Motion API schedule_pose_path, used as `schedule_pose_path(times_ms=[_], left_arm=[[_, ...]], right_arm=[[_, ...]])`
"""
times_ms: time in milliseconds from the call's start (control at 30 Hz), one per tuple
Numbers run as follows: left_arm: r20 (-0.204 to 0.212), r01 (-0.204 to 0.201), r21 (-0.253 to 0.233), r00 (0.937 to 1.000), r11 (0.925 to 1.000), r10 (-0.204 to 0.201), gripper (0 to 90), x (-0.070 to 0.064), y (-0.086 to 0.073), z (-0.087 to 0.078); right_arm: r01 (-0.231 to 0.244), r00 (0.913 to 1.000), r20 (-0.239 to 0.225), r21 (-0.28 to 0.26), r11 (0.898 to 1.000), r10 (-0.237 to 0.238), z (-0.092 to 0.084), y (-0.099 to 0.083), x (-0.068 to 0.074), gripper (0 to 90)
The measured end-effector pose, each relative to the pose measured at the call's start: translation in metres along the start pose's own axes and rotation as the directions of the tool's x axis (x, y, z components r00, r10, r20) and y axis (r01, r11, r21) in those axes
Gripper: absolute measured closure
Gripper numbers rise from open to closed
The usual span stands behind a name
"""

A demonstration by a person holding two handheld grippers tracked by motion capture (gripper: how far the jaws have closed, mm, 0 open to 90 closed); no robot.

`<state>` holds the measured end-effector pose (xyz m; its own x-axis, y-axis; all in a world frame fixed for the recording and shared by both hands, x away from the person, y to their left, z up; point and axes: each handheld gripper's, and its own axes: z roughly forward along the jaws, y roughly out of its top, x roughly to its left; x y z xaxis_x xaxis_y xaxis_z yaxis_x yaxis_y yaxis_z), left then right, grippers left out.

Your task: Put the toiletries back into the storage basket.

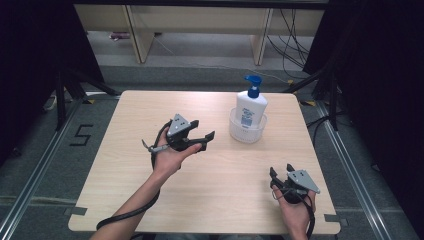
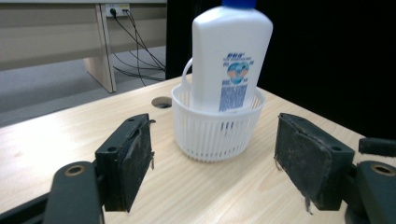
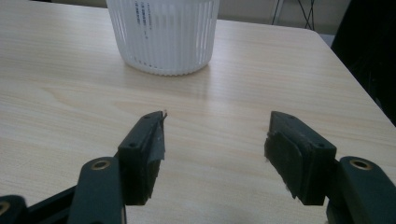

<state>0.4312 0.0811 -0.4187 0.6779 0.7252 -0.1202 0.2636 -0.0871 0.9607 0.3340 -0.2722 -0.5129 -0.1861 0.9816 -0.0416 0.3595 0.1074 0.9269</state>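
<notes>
Pale wooden table [image 1: 150,200]: white slatted plastic basket [image 1: 247,131] steadies upright white pump bottle [image 1: 251,107]; left gripper [image 1: 199,136], right gripper [image 1: 281,172] gape wide, empty, aimed basketward.

light wood table [image 1: 210,200] on grey floor [image 1: 45,150]; beige desk [image 1: 200,20] beyond table; black curtains [image 1: 385,75] flanking table.

Bottle [image 1: 251,106] upright in basket [image 1: 247,132], at desk's [image 1: 150,205] one o'clock. Left tongs [image 1: 202,131] at basket's nine o'clock, near; right tongs [image 1: 281,171] at its five o'clock, well apart.
</notes>
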Motion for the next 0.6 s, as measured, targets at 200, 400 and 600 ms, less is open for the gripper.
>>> schedule_pose_path(times_ms=[200,400,600], left_arm=[[-0.005,-0.020,0.008,0.9998,0.9998,0.020,26.5,0.002,-0.016,-0.011],[-0.005,-0.011,0.020,0.9999,0.9997,0.011,26.5,0.002,-0.036,-0.019],[-0.013,-0.016,0.022,0.9998,0.9996,0.017,26.6,0.008,-0.054,-0.027]], right_arm=[[-0.033,0.9995,-0.001,0.008,0.999,0.033,0.000,0.000,0.002,37.8],[-0.046,0.9989,-0.002,0.019,0.999,0.046,-0.001,0.000,0.004,37.9],[-0.048,0.9988,-0.003,0.018,0.999,0.048,-0.001,0.000,0.004,37.9]])
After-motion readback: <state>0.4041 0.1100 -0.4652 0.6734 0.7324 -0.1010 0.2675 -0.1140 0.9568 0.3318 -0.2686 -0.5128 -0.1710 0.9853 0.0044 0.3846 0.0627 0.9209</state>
